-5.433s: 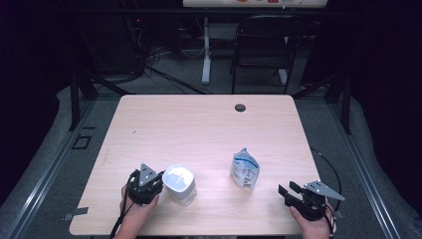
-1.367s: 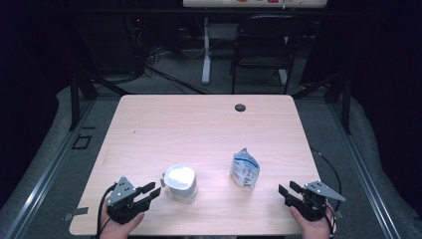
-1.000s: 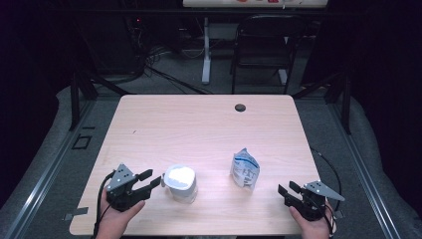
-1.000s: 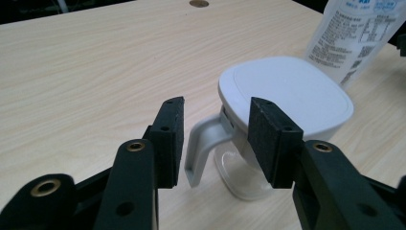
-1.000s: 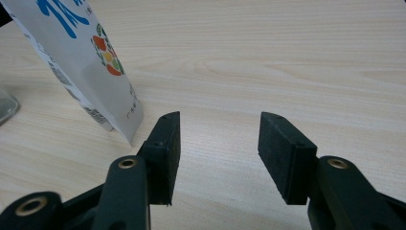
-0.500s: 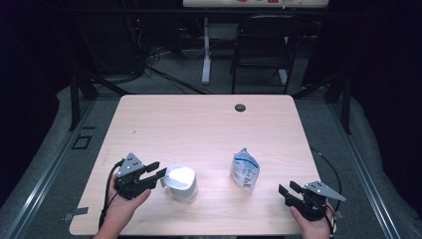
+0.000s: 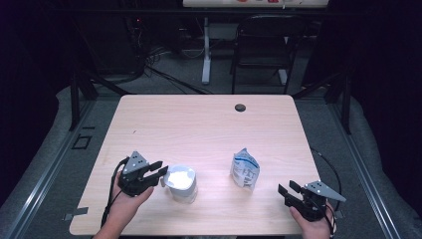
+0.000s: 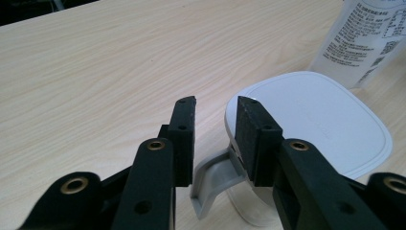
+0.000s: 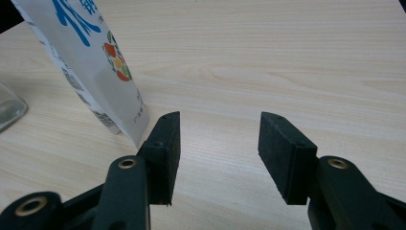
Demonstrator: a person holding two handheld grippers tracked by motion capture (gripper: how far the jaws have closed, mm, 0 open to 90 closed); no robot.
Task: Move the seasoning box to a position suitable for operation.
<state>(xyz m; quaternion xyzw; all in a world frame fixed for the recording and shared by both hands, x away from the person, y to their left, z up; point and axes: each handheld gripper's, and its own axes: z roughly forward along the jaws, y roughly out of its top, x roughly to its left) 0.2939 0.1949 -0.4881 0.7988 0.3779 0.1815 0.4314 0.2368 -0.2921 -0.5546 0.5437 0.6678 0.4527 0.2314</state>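
Note:
A clear container with a white lid (image 7: 180, 181) stands near the table's front left. Its lid (image 8: 311, 120) has a grey side latch (image 8: 210, 177) that sticks out towards me. My left gripper (image 7: 160, 172) is right at the container's left side. In the left gripper view, my left gripper (image 8: 215, 108) is open by a narrow gap, its jaws level with the lid's edge and just above the latch. A white printed pouch (image 7: 245, 169) stands upright to the right. My right gripper (image 7: 286, 190) is wide open and empty, with the pouch (image 9: 86, 57) just past its left jaw.
The wooden table (image 7: 199, 124) has a dark round grommet (image 7: 240, 107) near its far edge. A black chair (image 7: 261, 45) and a desk leg stand beyond the table. The container's glass corner (image 9: 7, 108) shows at the left of the right gripper view.
My left gripper pulled back to the front left corner, then moved right and forward until it reached the container's side. The right gripper, pouch and container stayed put.

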